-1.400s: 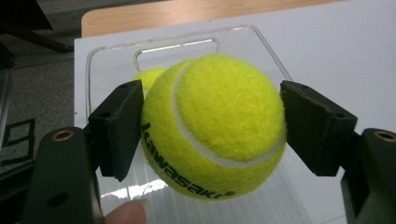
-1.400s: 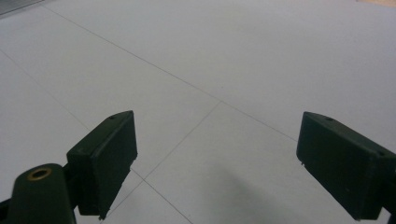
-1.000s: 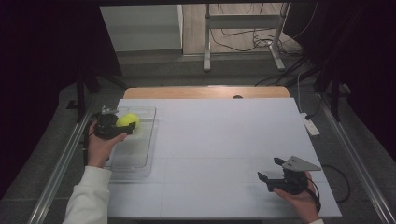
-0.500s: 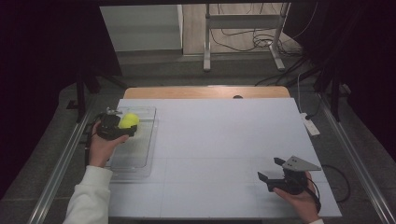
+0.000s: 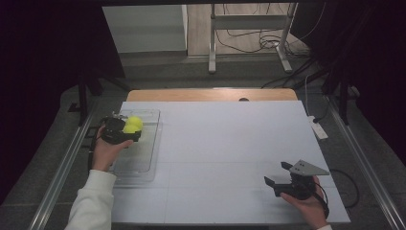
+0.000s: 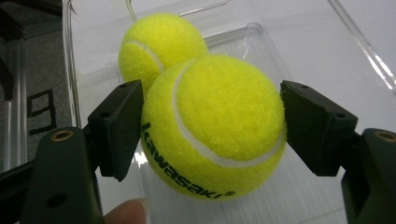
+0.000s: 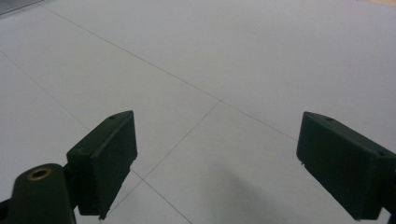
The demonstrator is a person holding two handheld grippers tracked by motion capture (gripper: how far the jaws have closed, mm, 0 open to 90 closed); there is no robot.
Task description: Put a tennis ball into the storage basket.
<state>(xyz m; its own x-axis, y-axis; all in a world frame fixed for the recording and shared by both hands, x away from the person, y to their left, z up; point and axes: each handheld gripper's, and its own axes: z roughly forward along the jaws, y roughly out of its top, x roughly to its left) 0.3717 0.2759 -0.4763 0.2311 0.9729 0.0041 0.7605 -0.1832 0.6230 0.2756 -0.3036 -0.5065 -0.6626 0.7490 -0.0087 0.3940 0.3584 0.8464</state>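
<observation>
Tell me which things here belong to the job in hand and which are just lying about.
In the job:
- left gripper, jaws shut on the nearer tennis ball
- second tennis ball behind it
- clear tray under both

Lying about:
- right gripper, jaws open over bare white table
- white power strip at the table's right edge

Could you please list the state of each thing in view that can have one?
Left gripper: shut on the held tennis ball.
Held tennis ball: clamped between the jaws, above the clear tray.
Second tennis ball: lying in the tray, behind the held one.
Clear tray: flat on the table.
Right gripper: open, nothing between the jaws.
</observation>
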